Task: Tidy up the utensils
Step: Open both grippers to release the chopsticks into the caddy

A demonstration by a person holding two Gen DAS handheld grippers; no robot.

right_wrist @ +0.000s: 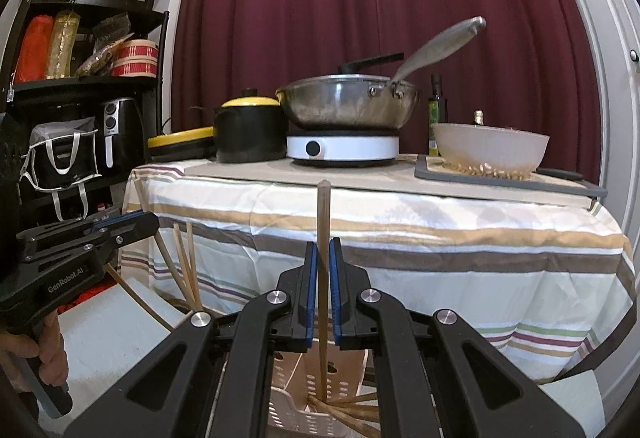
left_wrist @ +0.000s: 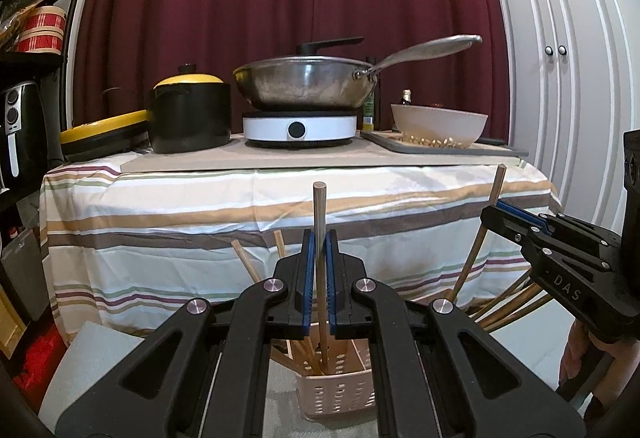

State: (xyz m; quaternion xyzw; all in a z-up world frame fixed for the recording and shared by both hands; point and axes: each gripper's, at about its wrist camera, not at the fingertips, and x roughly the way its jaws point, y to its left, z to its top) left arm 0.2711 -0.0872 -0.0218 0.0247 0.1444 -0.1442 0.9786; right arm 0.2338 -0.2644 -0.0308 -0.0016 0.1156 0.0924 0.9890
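- Your left gripper (left_wrist: 319, 270) is clamped shut on a thin round wooden chopstick (left_wrist: 320, 222); the blue pads pinch it partway up its length.
- That stick stands close to upright, long axis running 12 to 6 o'clock in the left wrist view, top end at 12 and lower end dipping into the pale pink perforated plastic utensil basket (left_wrist: 340, 394) straight below at 6 o'clock.
- Your right gripper (right_wrist: 323, 290) is likewise closed tight on a second slim wooden chopstick (right_wrist: 323, 222), also near vertical, tip up at 12, foot down at 6.
- Its lower end reaches into the same basket (right_wrist: 288, 414), which sits directly under the jaws at 6 o'clock in the right wrist view.
- Seen from the left gripper, the right gripper (left_wrist: 504, 216) lies at about 3 o'clock, and its stick leans a little off vertical there.
- Several loose wooden sticks (left_wrist: 504, 302) fan out of the holder toward 2 and 10 o'clock.
- Both hands look equally near the basket; I judge the move ahead is a straight drop along each stick's own axis, so keep them vertical.
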